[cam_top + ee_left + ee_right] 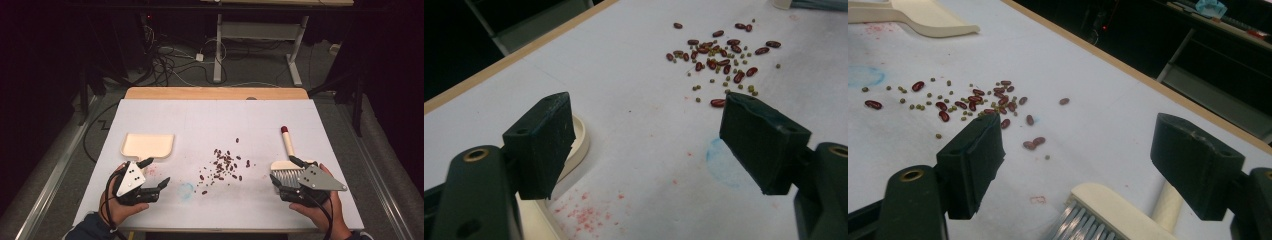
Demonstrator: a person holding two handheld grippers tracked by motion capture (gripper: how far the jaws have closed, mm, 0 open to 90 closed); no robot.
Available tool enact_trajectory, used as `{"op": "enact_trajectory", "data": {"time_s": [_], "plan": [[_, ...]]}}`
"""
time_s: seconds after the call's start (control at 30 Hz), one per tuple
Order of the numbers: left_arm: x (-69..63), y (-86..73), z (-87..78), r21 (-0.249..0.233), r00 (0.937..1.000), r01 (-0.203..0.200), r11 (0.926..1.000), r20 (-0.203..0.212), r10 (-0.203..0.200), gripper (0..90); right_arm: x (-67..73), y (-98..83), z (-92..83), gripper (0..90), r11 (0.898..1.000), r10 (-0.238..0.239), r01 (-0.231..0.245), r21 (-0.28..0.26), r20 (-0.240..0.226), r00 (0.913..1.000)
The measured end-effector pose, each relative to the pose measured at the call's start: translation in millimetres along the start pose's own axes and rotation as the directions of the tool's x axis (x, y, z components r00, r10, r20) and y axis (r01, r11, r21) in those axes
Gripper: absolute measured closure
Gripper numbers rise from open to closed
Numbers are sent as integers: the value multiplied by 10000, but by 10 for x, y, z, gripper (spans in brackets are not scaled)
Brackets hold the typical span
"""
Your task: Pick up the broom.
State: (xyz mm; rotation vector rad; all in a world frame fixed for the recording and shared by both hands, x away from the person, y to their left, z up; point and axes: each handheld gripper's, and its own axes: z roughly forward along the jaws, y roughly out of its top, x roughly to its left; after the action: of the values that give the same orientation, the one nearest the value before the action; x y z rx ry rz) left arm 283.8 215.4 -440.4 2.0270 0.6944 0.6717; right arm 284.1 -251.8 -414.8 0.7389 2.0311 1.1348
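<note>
Beans (pixel 224 164) lie scattered mid-table between my wide-open, empty left gripper (pixel 156 174) and right gripper (pixel 287 170), the dustpan (pixel 147 144) at ten o'clock half hidden behind my left jaw, brush (pixel 287 159) bristles cut off.

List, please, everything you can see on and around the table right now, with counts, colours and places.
Dustpan: one, cream, left side of the table, by the left gripper.
Brush: one, cream with a red handle tip, right side, by the right gripper.
Beans: many, dark red with small green ones, scattered mid-table.
Table: one, white cover, wooden far edge.
Cables: several, on the floor beyond.
Left gripper: black, open, empty.
Right gripper: black, open, over the brush.
</note>
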Motion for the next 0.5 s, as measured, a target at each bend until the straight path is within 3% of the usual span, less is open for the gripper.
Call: {"op": "enact_trajectory", "data": {"time_s": [0.2, 0.33, 0.5], "plan": [[-9, 4, 31, 119, 9998, -104, 9999, 168, 102, 216, -39, -40, -13, 209, 9990, 419, -418, 144, -116, 9991], [-26, -26, 52, 343, 9991, -298, 9990, 296, 288, 216, -69, -8, -16, 213, 9986, 519, -520, 117, 114, 9986], [-21, -28, 54, 313, 9992, -179, 9994, 358, 167, 218, -165, 5, 23, 195, 9948, 994, -995, 236, 68, 9950]]}}
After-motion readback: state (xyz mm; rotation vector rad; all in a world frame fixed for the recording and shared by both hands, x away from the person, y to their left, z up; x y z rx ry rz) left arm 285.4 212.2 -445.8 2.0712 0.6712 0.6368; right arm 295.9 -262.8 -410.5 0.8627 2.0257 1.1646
